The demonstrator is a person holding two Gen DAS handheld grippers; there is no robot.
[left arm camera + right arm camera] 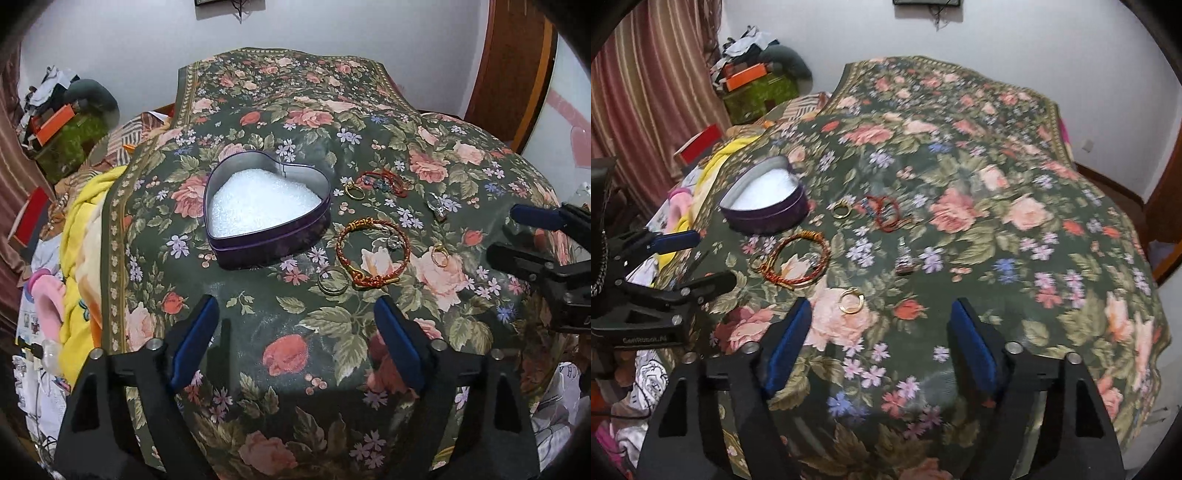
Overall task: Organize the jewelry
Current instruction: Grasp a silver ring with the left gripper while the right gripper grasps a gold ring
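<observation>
Left wrist view:
Left gripper: left gripper (295, 321) hovers over the green floral bedspread (288, 332), blue-padded fingers (195, 343) spread wide, nothing between them.
Tin: purple heart-shaped metal tin with white foam lining (267, 210) sits straight ahead of the fingers, lid off, no jewelry visible on the foam.
Near ring: thin silver-gold ring (333, 280) lies ahead, slightly right of centre, just beside the tin's near right side.
Bracelet: red-and-gold braided cord bracelet (373, 253) lies ahead right, touching or nearly touching that ring; a small silver charm (393, 242) sits inside its loop.
Far pieces: gold ring with a pale stone (354, 190) and tangled red string bracelet with dark beads (384, 182) lie beyond, right of the tin.
Right side: small gold ring (439, 254) lies on a pink rose; silver pendant (438, 210) lies farther off.
Right gripper: right gripper (517, 236) enters from the right edge, fingers parted, holding nothing.

Right wrist view:
Right gripper: right gripper (881, 314) is agape above the bedspread (960, 295), empty.
Closest piece: small gold ring (851, 301) lies just ahead of the left finger (790, 339).
Pendant: silver pendant (905, 258) lies ahead, centre.
Bracelet: braided cord bracelet (798, 260) lies ahead left.
Far left: tin (766, 208) sits beyond it; gold ring with a pale stone (841, 210) and red string bracelet (886, 214) lie to the tin's right.
Left gripper: left gripper (705, 258) reaches in from the left edge, fingers apart, empty.
</observation>
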